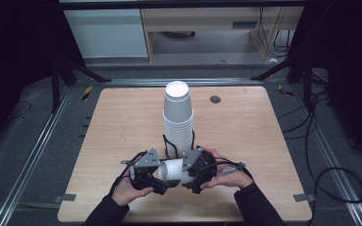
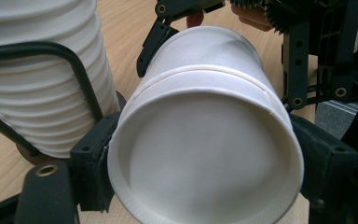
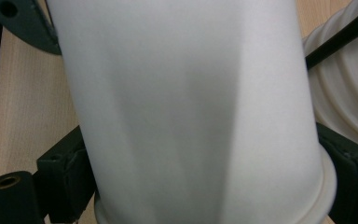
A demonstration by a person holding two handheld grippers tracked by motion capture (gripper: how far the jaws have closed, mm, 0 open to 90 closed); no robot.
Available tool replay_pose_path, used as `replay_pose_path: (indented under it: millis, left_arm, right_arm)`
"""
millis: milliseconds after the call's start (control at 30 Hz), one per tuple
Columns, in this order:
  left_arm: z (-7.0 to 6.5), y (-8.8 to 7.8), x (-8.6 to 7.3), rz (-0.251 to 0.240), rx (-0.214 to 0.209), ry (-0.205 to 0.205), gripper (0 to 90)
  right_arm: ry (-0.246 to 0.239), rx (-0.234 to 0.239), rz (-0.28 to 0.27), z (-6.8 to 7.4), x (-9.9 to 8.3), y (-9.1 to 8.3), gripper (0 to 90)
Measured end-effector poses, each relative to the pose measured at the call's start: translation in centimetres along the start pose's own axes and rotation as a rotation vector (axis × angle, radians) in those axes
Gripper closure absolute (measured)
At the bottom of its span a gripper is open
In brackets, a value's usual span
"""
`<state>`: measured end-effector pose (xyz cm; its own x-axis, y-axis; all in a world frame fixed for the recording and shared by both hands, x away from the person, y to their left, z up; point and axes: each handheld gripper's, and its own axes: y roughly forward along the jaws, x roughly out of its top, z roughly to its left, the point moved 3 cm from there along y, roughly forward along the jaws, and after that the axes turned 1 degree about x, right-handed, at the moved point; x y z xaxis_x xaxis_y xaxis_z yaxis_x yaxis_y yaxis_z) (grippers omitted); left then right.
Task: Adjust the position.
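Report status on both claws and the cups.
Left claw and right claw both shut on nested paper cups, held sideways between them. Cup stack upright in wire holder just behind. Nothing in the way.

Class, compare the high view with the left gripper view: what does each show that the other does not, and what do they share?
The high view alone shows the whole light wooden table, the full height of the tall stack of white paper cups, the small dark round disc and the person's hands holding both grippers. The left gripper view alone shows the hollow underside of the lying cups' base between its own black fingers, and a seam suggesting two nested cups. Both show the lying white paper cups, held by the left gripper and the right gripper, and the stack's black wire holder.
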<state>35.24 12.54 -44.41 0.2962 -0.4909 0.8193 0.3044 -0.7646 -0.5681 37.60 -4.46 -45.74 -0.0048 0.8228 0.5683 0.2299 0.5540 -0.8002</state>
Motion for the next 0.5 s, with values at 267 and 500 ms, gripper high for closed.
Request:
replay_pose_path:
  millis: [267,500]
  left_arm:
    - [-0.01,-0.16,0.04,0.006,-0.008,0.002,21.6]
    - [-0.14,-0.34,0.14,-0.003,-0.022,0.007,22.2]
  right_arm:
    - [0.009,0.018,-0.005,0.09,-0.06,0.28,7.4]
    - [0.029,0.025,-0.025,-0.01,-0.05,0.02,3.0]
